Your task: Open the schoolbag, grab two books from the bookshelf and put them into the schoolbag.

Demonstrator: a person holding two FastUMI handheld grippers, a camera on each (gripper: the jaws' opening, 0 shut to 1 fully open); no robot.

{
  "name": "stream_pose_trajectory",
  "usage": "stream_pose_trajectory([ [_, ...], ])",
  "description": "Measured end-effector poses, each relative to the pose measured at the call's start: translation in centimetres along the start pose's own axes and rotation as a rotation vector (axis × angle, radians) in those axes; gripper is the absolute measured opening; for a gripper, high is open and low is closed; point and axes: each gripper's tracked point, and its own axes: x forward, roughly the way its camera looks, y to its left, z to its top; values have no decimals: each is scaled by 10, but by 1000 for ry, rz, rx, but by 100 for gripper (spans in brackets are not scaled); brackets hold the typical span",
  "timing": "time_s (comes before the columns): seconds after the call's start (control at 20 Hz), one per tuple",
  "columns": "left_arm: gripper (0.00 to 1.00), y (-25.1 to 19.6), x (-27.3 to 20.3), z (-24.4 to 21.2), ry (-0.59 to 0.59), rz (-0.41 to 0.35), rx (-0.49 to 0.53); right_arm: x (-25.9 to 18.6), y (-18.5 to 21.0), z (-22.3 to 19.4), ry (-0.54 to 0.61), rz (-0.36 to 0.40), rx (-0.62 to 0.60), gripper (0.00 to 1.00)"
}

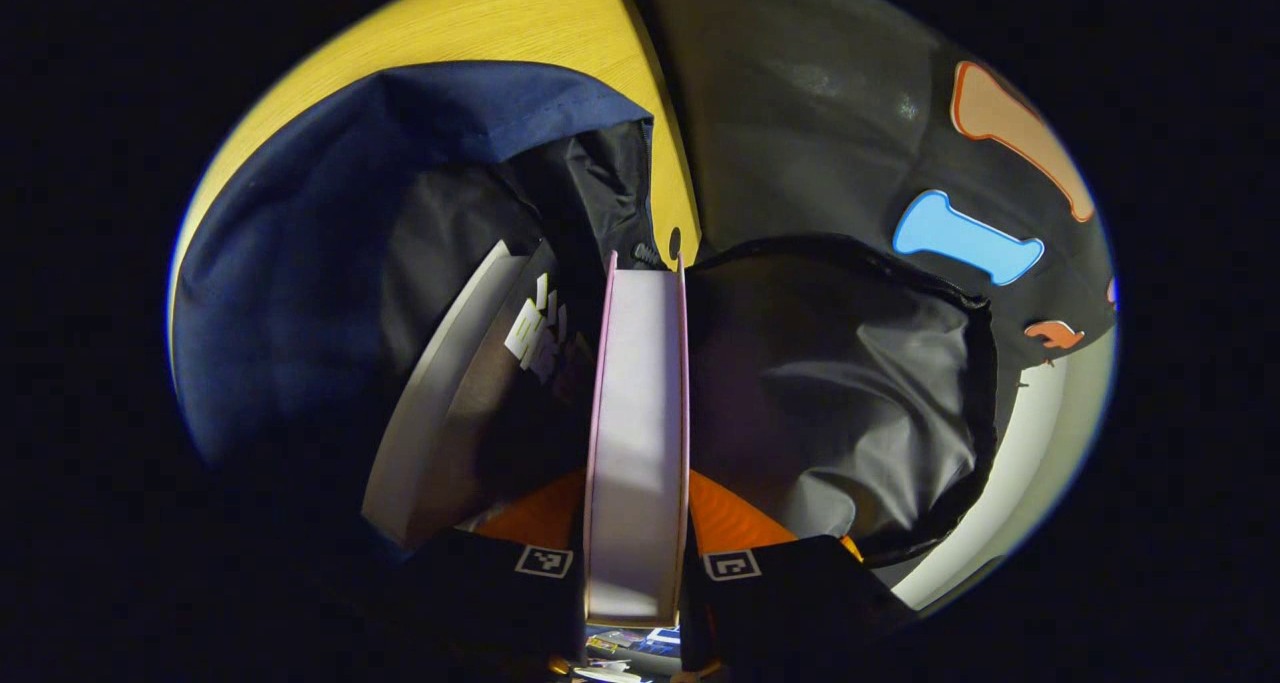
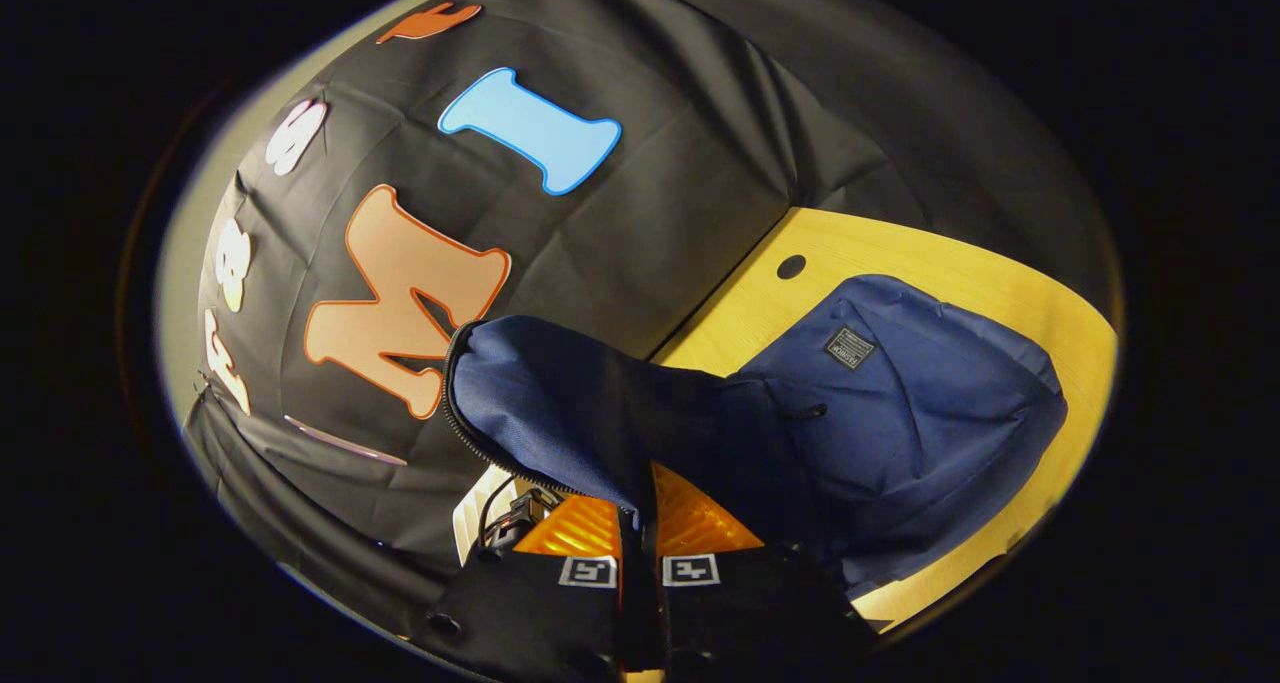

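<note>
Left gripper view: the left claw [image 1: 637,563] is clamped on a pink-edged book [image 1: 637,433], one finger pressed against each cover, so that the pale block of pages faces the camera and the book runs edge-on away from the claw into the mouth of the schoolbag [image 1: 300,263]. Just to the left of it, a second book [image 1: 450,403] with a grey page edge and a dark cover bearing white lettering leans tilted inside the same opening. The dark lining [image 1: 840,383] of the bag spreads to the right of the held book, bordered by a zipper edge, while the navy outer fabric curves over the left and top. The bag lies on a yellow wood-grain tabletop [image 1: 500,13], which meets the booth's black cloth wall [image 1: 800,93]. Right gripper view: the right claw [image 2: 640,523] is closed on the navy flap [image 2: 560,403] at the rim of the bag, its two fingers drawn together with the fabric pinched between them; the flap is lifted, with the zipper teeth running along its left edge. The body of the bag rests on the tabletop to the right, a small label patch [image 2: 848,345] on its front.
</note>
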Motion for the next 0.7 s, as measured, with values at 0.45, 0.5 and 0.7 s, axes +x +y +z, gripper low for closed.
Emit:
stream_pose_trajectory([
  [0.45, 79, 27, -27, 14, -30, 349, 206, -1, -4, -1, -10, -22, 14, 3],
  [0.5, 80, 27, -33, 16, -30, 393, 265, -1, -3, 0, -13, -22, 14, 3],
  [0.7, 81, 7, -55, 29, -86, 441, 432, -2, -4, -1, -16, -29, 8, 3],
])
